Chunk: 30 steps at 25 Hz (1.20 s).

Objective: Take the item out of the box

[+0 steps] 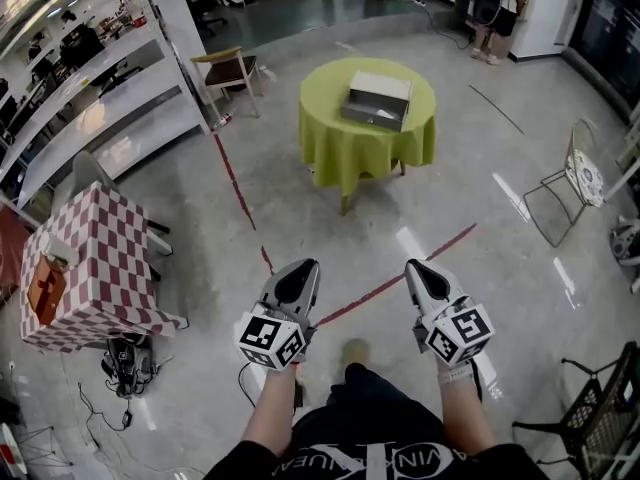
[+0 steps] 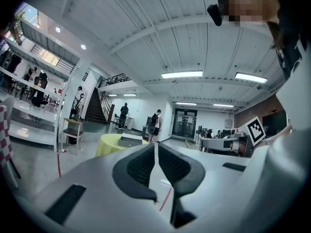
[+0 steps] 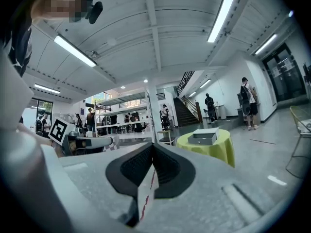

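A grey box (image 1: 376, 100) lies on a round table with a yellow-green cloth (image 1: 345, 143), a few steps ahead of me. Its lid seems slid aside, and nothing inside it can be made out from here. Both grippers are held low in front of my body, far short of the table. My left gripper (image 1: 299, 274) is shut and empty, and so is my right gripper (image 1: 423, 272). In the left gripper view the jaw tips (image 2: 156, 146) meet, with the table (image 2: 109, 143) and box (image 2: 130, 140) small beyond them. Past the closed right gripper (image 3: 152, 148), the right gripper view shows the box (image 3: 204, 138) on the table (image 3: 214, 149).
A red-and-white checkered table (image 1: 85, 268) stands at my left with cables on the floor beside it. A wooden chair (image 1: 228, 71) and white shelving (image 1: 90, 98) lie further left. A wire chair (image 1: 572, 180) and a black basket (image 1: 600, 418) are on the right. A person (image 1: 490, 13) stands at the back.
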Each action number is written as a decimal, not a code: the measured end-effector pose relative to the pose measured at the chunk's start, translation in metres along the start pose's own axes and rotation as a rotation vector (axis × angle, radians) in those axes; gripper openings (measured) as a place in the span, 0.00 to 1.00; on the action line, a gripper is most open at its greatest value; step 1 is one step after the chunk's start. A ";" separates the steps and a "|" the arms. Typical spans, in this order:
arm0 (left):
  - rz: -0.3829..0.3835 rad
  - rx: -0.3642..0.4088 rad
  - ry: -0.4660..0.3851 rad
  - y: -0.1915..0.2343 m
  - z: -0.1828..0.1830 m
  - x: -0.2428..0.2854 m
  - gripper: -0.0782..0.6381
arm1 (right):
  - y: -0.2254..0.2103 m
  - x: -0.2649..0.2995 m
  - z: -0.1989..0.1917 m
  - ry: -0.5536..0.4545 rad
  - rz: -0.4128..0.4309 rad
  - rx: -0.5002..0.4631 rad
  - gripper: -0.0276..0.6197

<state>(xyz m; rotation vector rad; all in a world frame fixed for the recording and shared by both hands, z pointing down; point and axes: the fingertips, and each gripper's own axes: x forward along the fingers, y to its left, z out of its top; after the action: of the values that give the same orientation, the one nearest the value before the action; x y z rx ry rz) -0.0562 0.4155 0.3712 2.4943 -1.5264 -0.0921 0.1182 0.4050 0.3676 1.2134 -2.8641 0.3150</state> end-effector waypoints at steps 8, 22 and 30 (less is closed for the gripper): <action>0.003 0.008 0.000 0.038 0.016 0.064 0.15 | -0.046 0.054 0.010 -0.007 0.007 0.029 0.05; 0.052 0.004 0.025 0.070 0.016 0.109 0.15 | -0.093 0.100 0.022 -0.029 0.035 0.116 0.05; 0.067 -0.023 0.051 0.082 0.003 0.123 0.15 | -0.106 0.119 0.008 0.020 0.048 0.094 0.05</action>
<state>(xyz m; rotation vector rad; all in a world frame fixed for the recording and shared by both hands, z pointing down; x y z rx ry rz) -0.0712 0.2698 0.3934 2.4063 -1.5774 -0.0357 0.1108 0.2468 0.3901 1.1484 -2.8950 0.4648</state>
